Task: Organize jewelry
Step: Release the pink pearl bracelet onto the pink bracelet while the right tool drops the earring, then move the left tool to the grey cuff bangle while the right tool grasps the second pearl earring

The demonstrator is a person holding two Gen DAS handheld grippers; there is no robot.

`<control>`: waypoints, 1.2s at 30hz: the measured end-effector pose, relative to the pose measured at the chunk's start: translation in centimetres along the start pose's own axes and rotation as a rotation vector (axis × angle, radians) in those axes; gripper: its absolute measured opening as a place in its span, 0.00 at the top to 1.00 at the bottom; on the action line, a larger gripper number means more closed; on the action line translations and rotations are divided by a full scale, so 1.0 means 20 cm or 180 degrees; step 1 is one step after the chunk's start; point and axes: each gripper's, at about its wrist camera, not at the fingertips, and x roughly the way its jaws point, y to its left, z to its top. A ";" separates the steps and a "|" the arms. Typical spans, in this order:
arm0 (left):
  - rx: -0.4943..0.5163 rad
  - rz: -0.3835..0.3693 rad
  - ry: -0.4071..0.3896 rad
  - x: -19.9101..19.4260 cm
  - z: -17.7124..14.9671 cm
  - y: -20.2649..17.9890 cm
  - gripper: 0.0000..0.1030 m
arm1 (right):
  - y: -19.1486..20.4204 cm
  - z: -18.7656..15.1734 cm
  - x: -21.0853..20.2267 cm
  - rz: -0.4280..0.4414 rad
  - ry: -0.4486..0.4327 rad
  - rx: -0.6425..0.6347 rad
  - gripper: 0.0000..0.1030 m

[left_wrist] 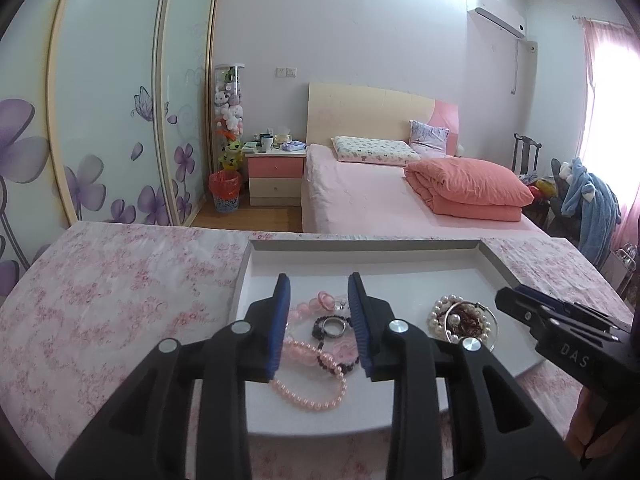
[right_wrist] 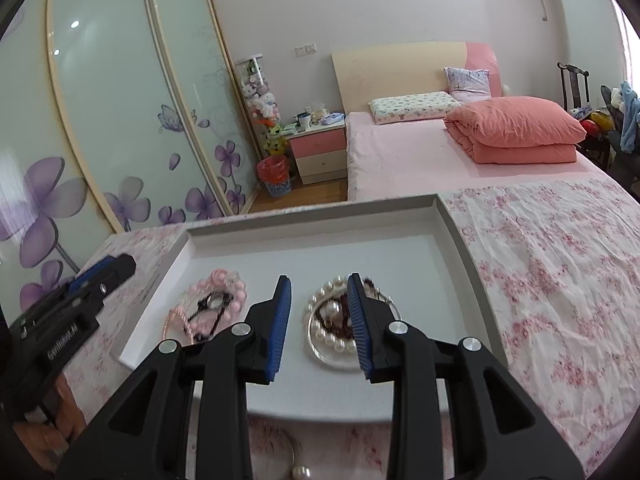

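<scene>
A shallow white tray (left_wrist: 360, 258) (right_wrist: 312, 248) lies on a pink floral cloth. On its left is a tangle of jewelry: a pink bead bracelet (left_wrist: 310, 394), a dark bead bracelet (left_wrist: 334, 364), a silver ring (left_wrist: 333, 327) and pink pieces (right_wrist: 218, 292). On its right a clear round dish (left_wrist: 470, 326) (right_wrist: 348, 330) holds white pearls and dark red beads. My left gripper (left_wrist: 318, 296) is open above the tangle. My right gripper (right_wrist: 318, 296) is open above the dish; it also shows in the left wrist view (left_wrist: 516, 304). The left gripper shows at the left of the right wrist view (right_wrist: 108, 272).
The floral cloth (right_wrist: 560, 264) covers the table around the tray. A pearl piece (right_wrist: 300, 472) lies on the cloth at the near edge. Beyond are a pink bed (left_wrist: 380, 196), a nightstand (left_wrist: 275, 178), a red bin (left_wrist: 225, 190) and sliding wardrobe doors (left_wrist: 104, 112).
</scene>
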 end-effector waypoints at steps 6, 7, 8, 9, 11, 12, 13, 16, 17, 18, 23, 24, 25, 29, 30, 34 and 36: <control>0.0062 -0.0034 0.0076 -0.12 -0.08 0.04 0.62 | -0.02 -0.15 -0.08 0.0083 0.0329 -0.0120 0.70; 0.0062 -0.0043 0.0097 -0.13 -0.10 0.04 0.62 | -0.03 -0.17 -0.08 0.0098 0.0388 -0.0137 0.70; 0.0061 -0.0052 0.0126 -0.15 -0.11 0.05 0.61 | -0.03 -0.21 -0.09 0.0109 0.0465 -0.0170 0.70; 0.0051 -0.0068 0.0160 -0.16 -0.14 0.06 0.61 | -0.02 -0.24 -0.10 0.0114 0.0520 -0.0209 0.70; 0.0036 -0.0077 0.0201 -0.18 -0.16 0.08 0.60 | -0.01 -0.29 -0.12 0.0131 0.0614 -0.0286 0.70; 0.0035 -0.0075 0.0218 -0.19 -0.18 0.09 0.59 | -0.01 -0.31 -0.13 0.0140 0.0645 -0.0309 0.70; 0.0040 -0.0071 0.0229 -0.20 -0.19 0.09 0.59 | 0.00 -0.33 -0.14 0.0154 0.0683 -0.0333 0.70; 0.0056 -0.0061 0.0249 -0.22 -0.22 0.11 0.58 | 0.01 -0.38 -0.15 0.0189 0.0768 -0.0427 0.71; 0.0056 -0.0058 0.0252 -0.22 -0.22 0.11 0.58 | 0.02 -0.39 -0.16 0.0187 0.0793 -0.0462 0.71; 0.0055 -0.0056 0.0255 -0.23 -0.23 0.11 0.58 | 0.03 -0.40 -0.16 0.0192 0.0810 -0.0486 0.71; 0.0049 -0.0047 0.0259 -0.24 -0.24 0.13 0.57 | 0.06 -0.43 -0.14 0.0199 0.0892 -0.0592 0.75; 0.0047 -0.0045 0.0262 -0.24 -0.24 0.13 0.57 | 0.07 -0.43 -0.13 0.0187 0.0903 -0.0611 0.75; 0.0047 -0.0045 0.0266 -0.24 -0.25 0.13 0.57 | 0.08 -0.43 -0.12 0.0170 0.0911 -0.0629 0.75; 0.0048 -0.0049 0.0287 -0.23 -0.25 0.13 0.57 | 0.09 -0.41 -0.09 0.0141 0.0925 -0.0662 0.77; 0.0052 -0.0051 0.0295 -0.23 -0.25 0.13 0.57 | 0.10 -0.40 -0.08 0.0136 0.0927 -0.0670 0.77; 0.0063 -0.0085 0.0318 -0.24 -0.26 0.11 0.54 | 0.10 -0.39 -0.06 0.0081 0.0931 -0.0714 0.82; 0.0067 -0.0133 0.0333 -0.24 -0.26 0.09 0.52 | 0.10 -0.39 -0.06 0.0032 0.0926 -0.0705 0.86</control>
